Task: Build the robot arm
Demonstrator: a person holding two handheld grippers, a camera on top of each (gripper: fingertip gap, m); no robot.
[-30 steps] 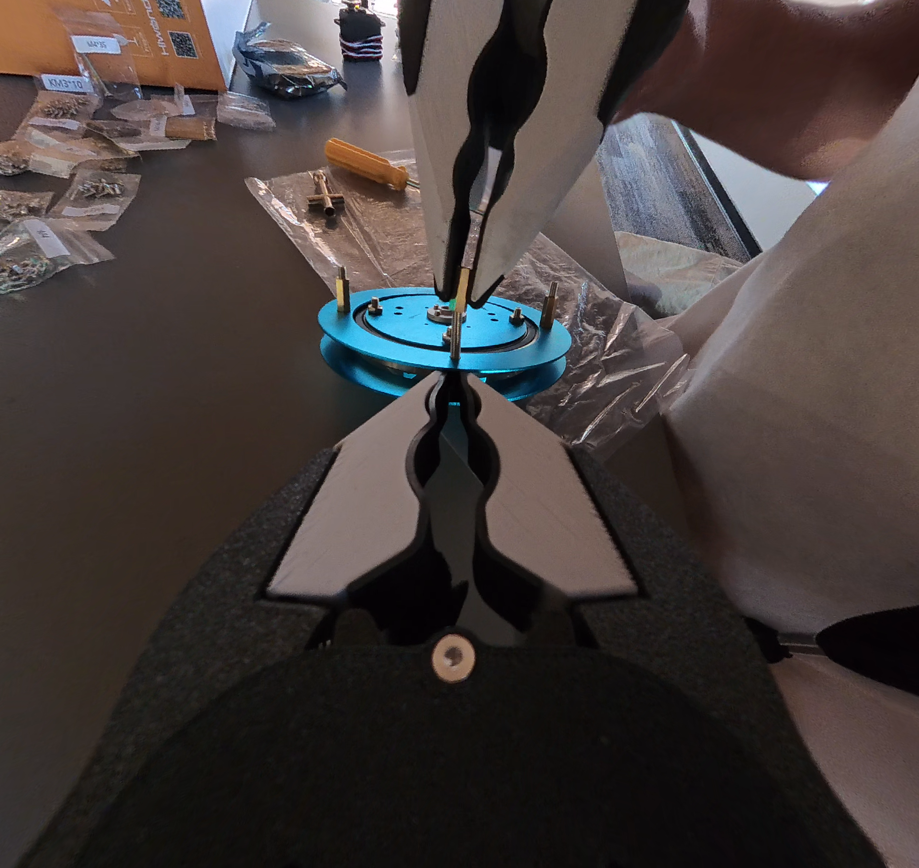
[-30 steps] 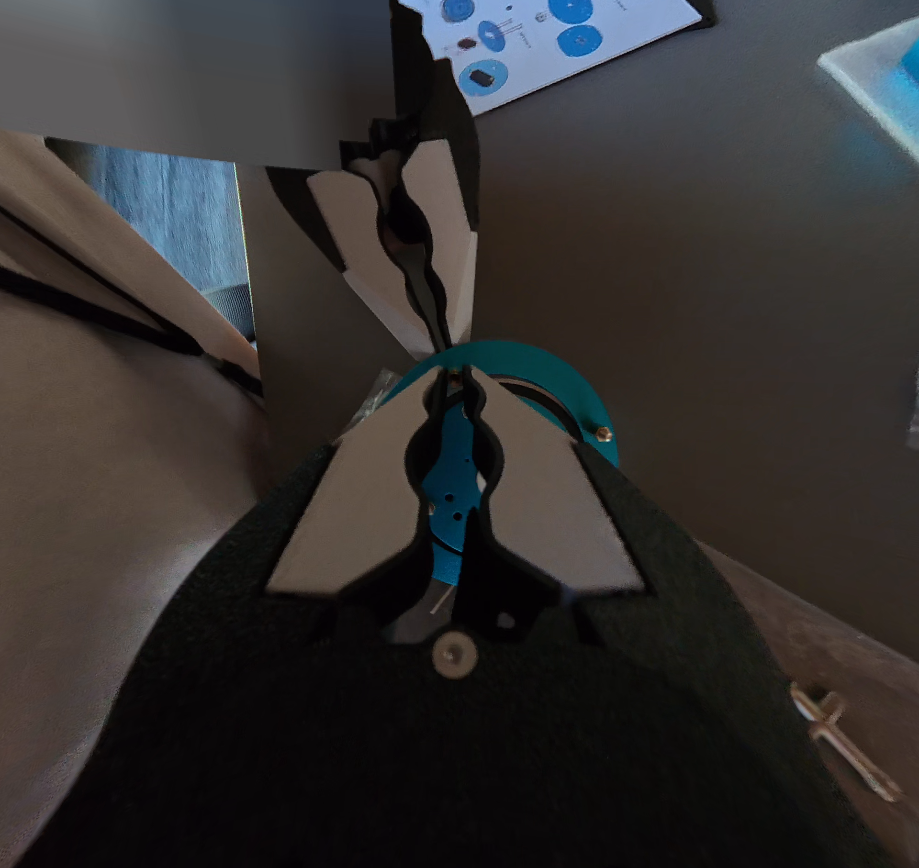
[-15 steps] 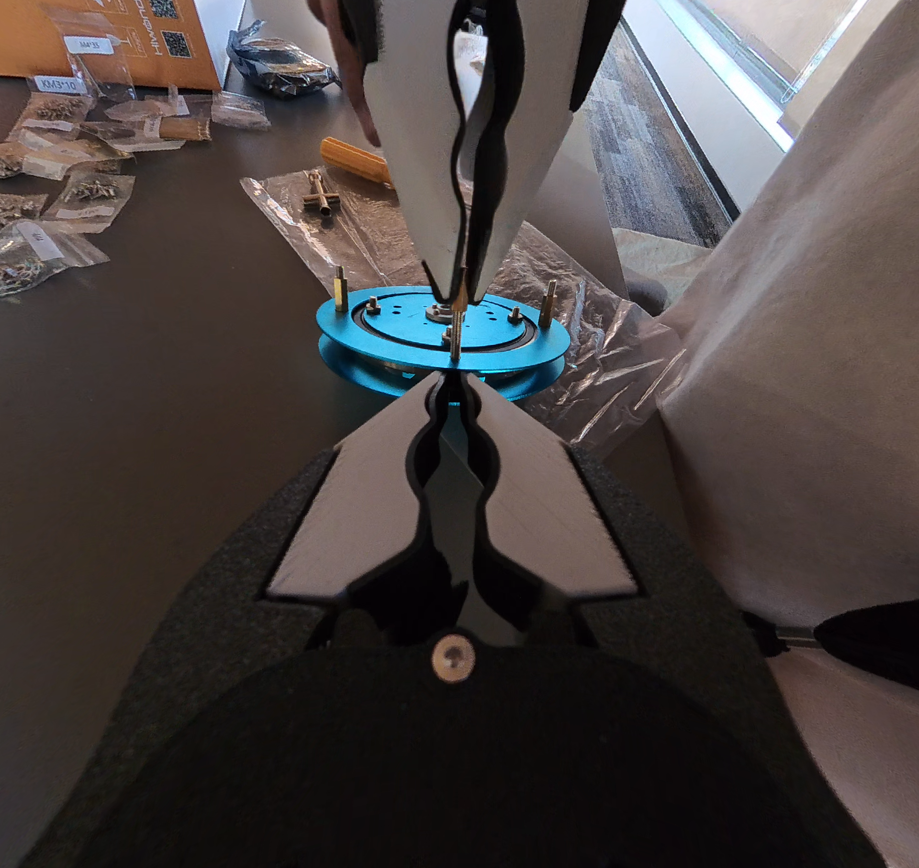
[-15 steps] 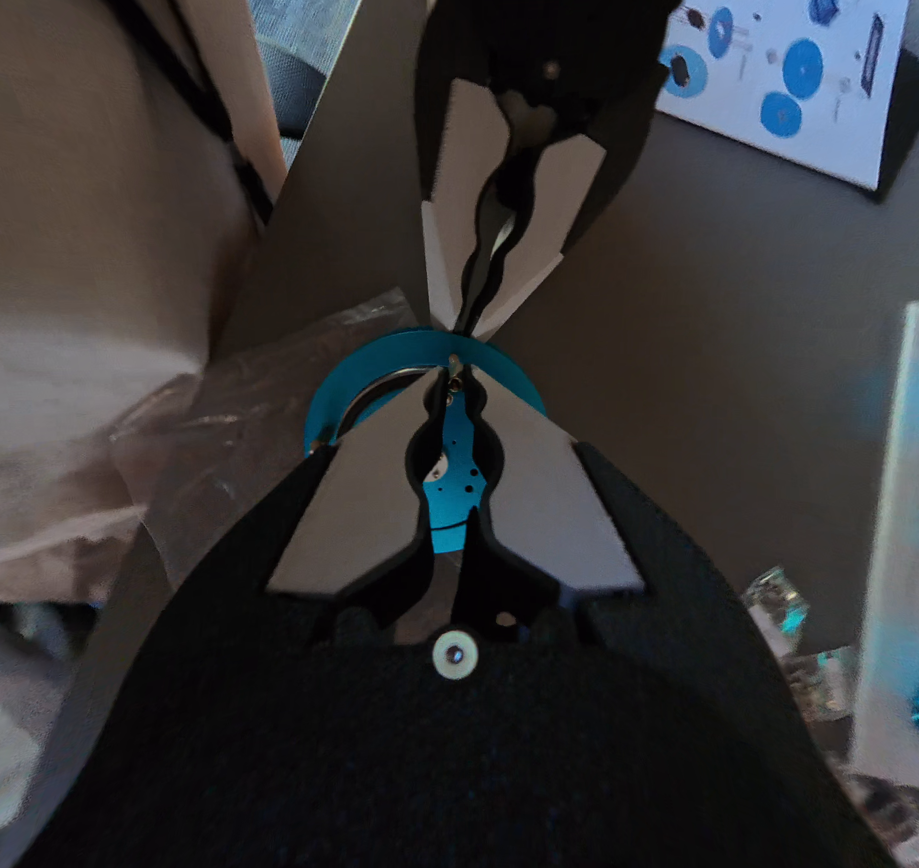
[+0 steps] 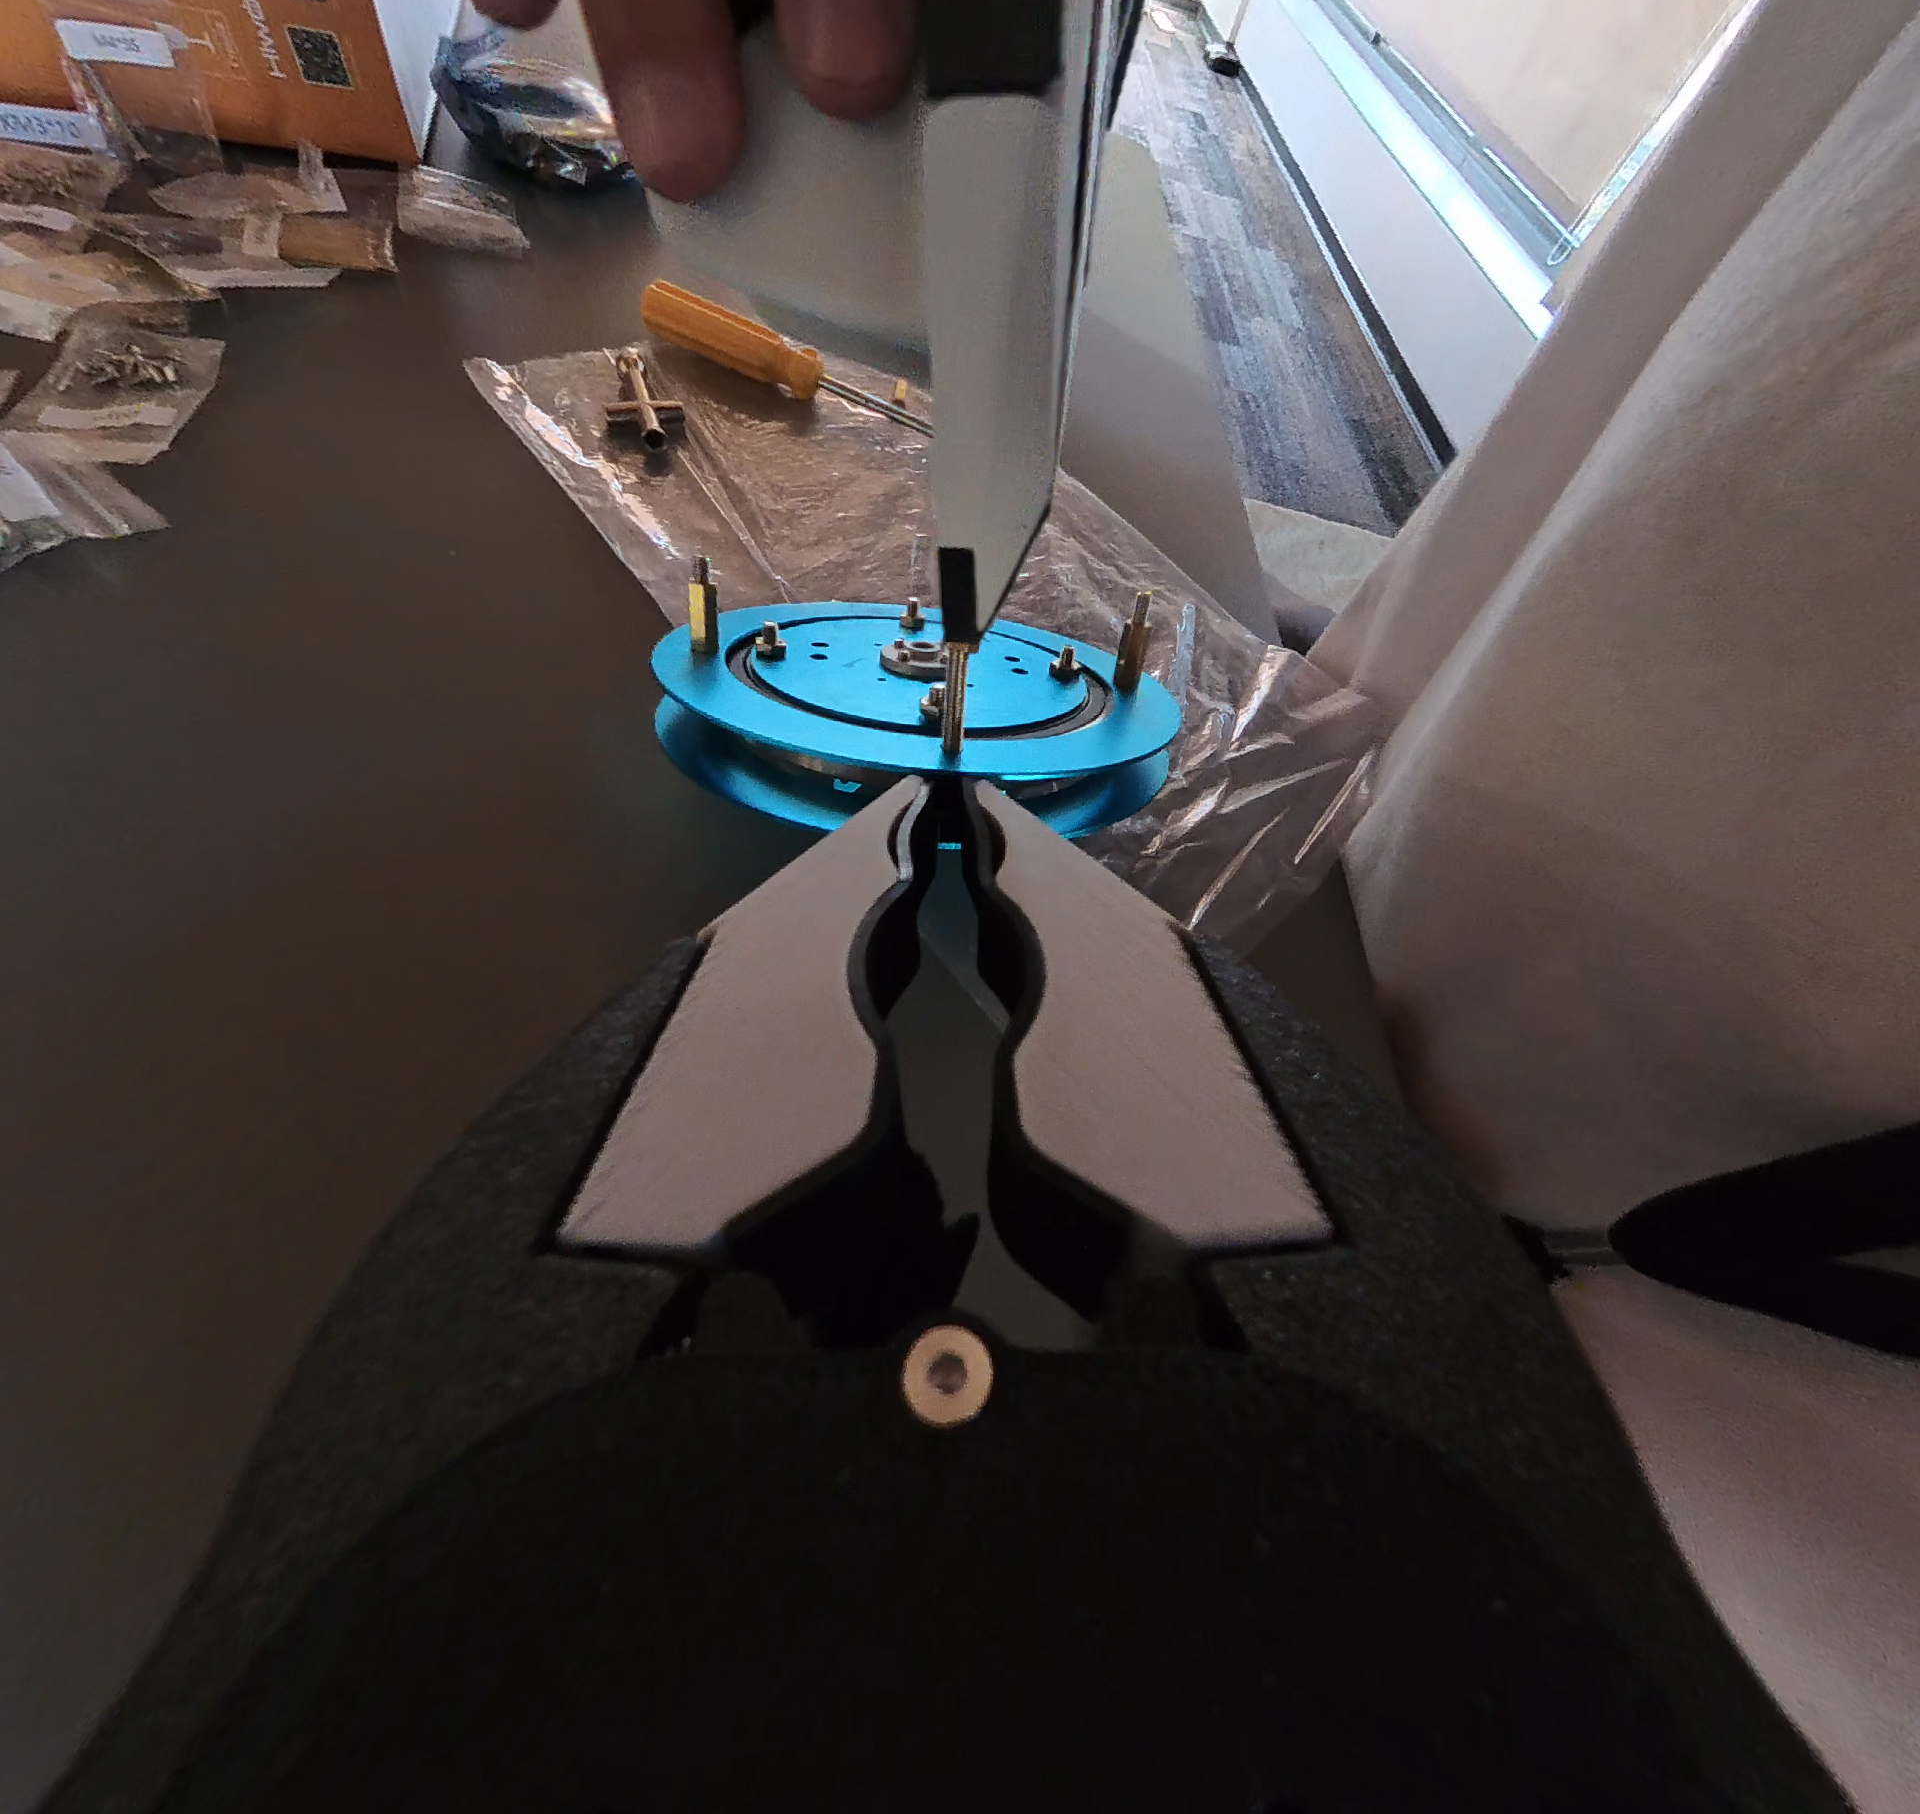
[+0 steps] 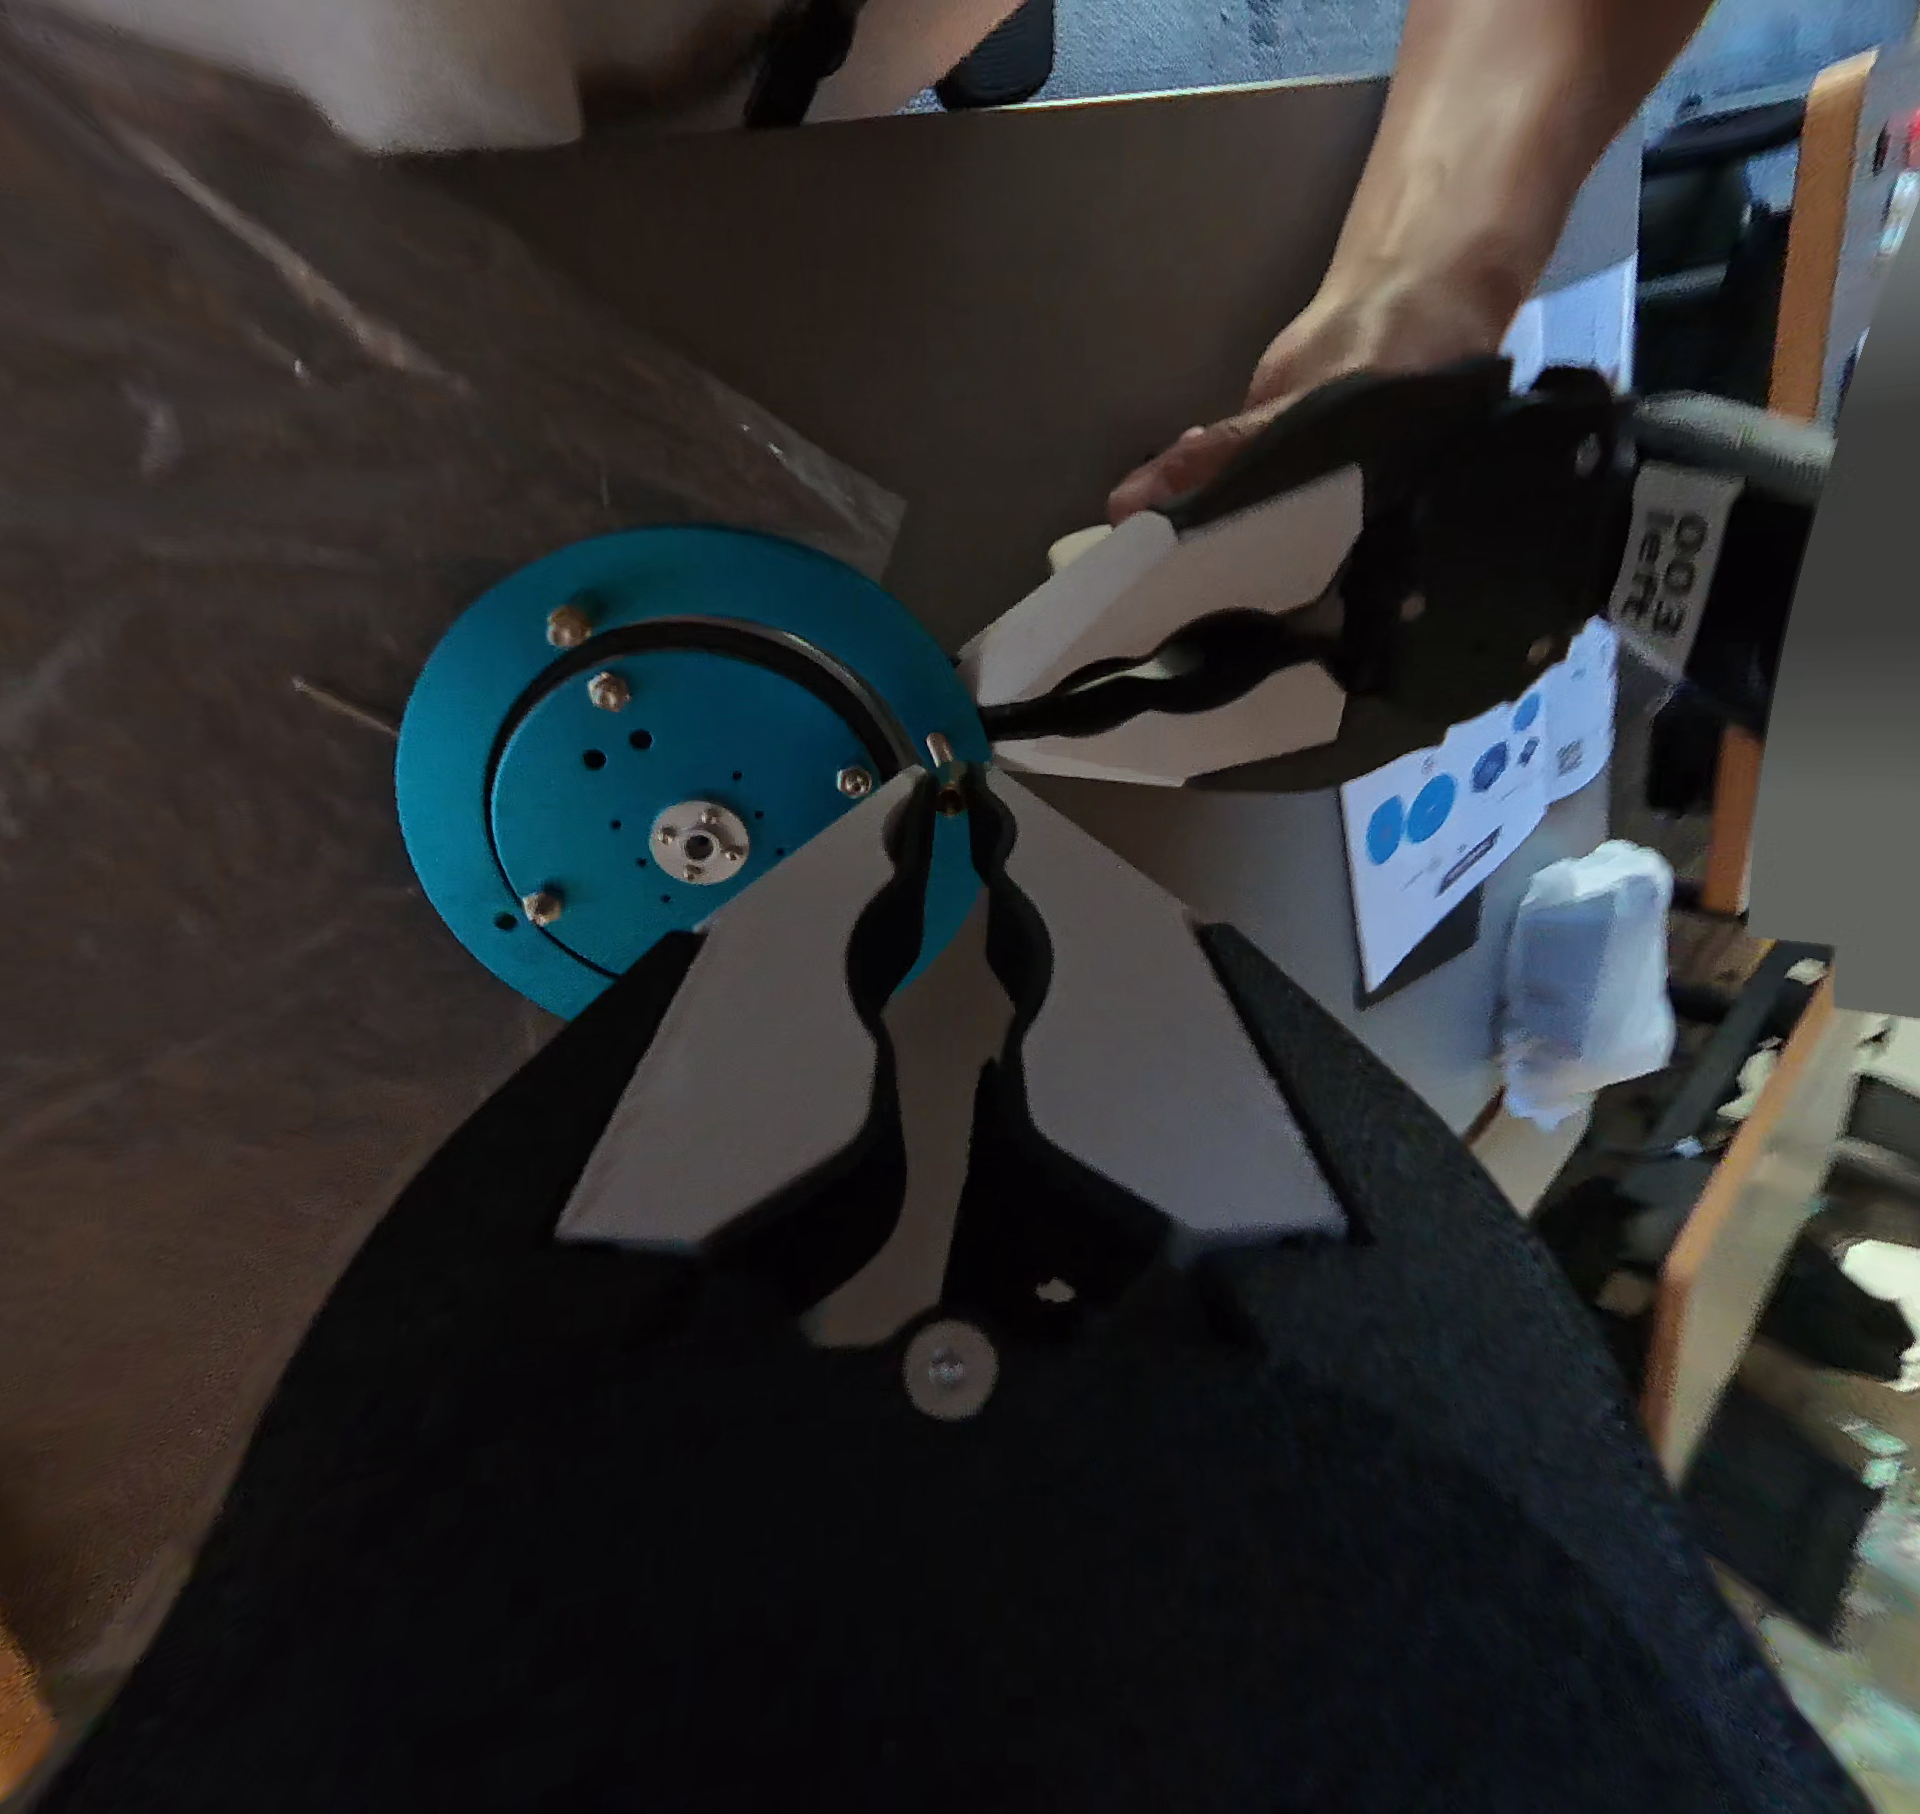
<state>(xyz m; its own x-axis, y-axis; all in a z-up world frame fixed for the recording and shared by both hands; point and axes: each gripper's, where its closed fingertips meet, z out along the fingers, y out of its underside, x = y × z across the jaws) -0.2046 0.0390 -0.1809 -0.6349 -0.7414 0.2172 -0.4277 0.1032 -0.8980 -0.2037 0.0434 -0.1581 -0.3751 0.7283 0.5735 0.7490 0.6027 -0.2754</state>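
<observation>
Far left on the dark grey surface stands an orange cardboard box with printed marks and square codes. In front of it lie small clear bags of screws with white labels (there is writing on them).

Next comes a crinkly clear plastic sheet. On it lie a grey cross-shaped metal wrench and a screwdriver with a yellow handle.

In the middle sits a round bright blue metal disc, partly on the plastic. Thin brass posts stand up near its rim. The left tongs lie low with their tips pressed together, right against the near rim. I cannot tell if they nip the rim.

The right tongs point down from above, held by a hand. They pinch the top of the near brass post, which stands upright on the disc.

To the right is pale cloth. In the right wrist view, a white paper sheet with blue pictures lies beyond the left tongs, which carry a white label.
</observation>
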